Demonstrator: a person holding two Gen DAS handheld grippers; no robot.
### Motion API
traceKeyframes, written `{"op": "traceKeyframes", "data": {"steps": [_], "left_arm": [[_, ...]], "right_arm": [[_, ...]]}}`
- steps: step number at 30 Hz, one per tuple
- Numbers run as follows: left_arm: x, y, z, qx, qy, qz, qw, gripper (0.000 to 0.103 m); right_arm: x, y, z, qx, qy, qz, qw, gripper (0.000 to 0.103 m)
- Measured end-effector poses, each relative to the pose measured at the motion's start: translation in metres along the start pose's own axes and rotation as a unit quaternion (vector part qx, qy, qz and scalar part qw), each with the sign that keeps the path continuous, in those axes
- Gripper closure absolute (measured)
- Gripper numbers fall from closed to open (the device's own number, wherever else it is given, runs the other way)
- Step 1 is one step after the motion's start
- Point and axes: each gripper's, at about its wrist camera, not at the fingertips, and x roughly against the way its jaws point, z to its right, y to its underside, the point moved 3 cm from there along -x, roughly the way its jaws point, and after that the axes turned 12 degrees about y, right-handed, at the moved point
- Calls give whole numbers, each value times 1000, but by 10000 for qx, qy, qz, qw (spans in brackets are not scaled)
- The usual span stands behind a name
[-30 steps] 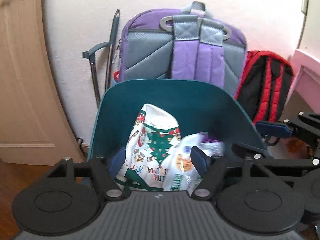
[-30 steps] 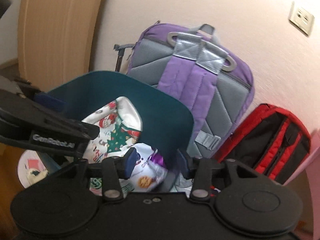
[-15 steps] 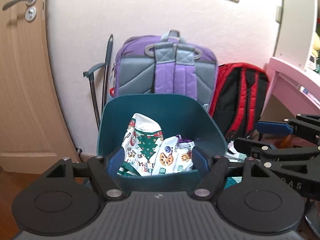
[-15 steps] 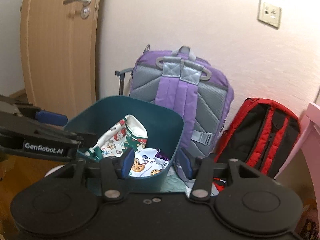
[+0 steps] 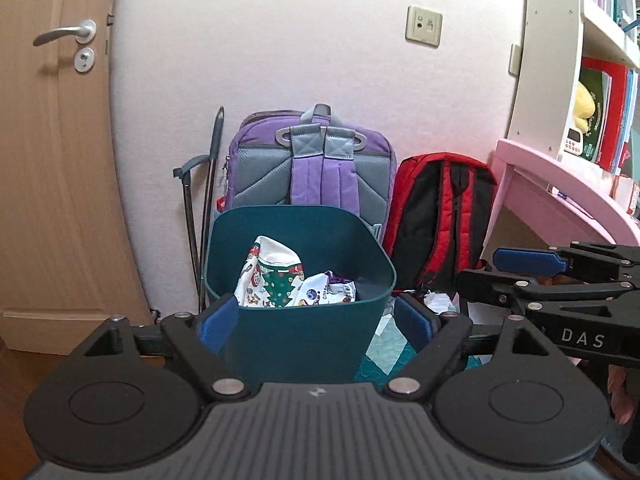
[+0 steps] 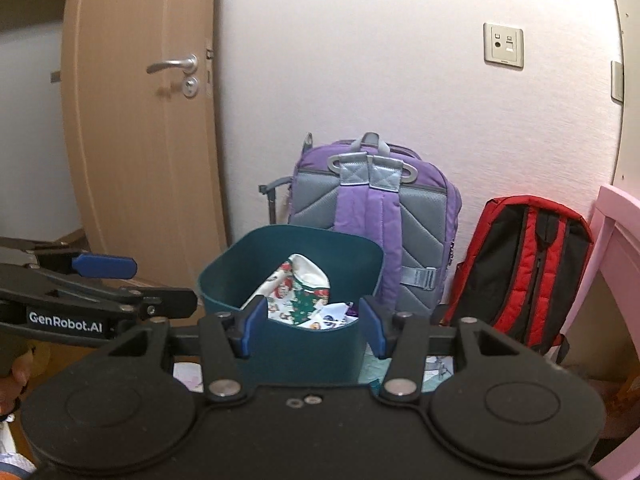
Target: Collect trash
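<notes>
one teal bin (image 5: 298, 332) stands on the floor by the wall, with two wrappers in it: a christmas-print one (image 5: 270, 276) and, touching it on the right, a cookie-print one (image 5: 328, 293). behind the bin lean two backpacks, one purple (image 5: 310, 172), one red (image 5: 440, 216). two grippers face the bin: the left gripper (image 5: 316, 322) is opening, nothing pinched; the right gripper (image 6: 308, 326) stands apart, empty.
</notes>
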Motion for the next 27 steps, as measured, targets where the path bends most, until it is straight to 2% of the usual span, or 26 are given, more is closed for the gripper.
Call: {"op": "traceKeyframes", "data": {"steps": [3, 7, 27], "left_arm": [[14, 5, 5, -29, -51, 156, 9999, 2], [29, 11, 10, -27, -63, 345, 9994, 2], [57, 32, 22, -129, -65, 449, 9989, 2]], "right_arm": [[13, 4, -3, -42, -92, 71, 9999, 52], [28, 8, -8, -73, -190, 173, 9996, 52], [60, 26, -11, -310, -452, 210, 9983, 52]]}}
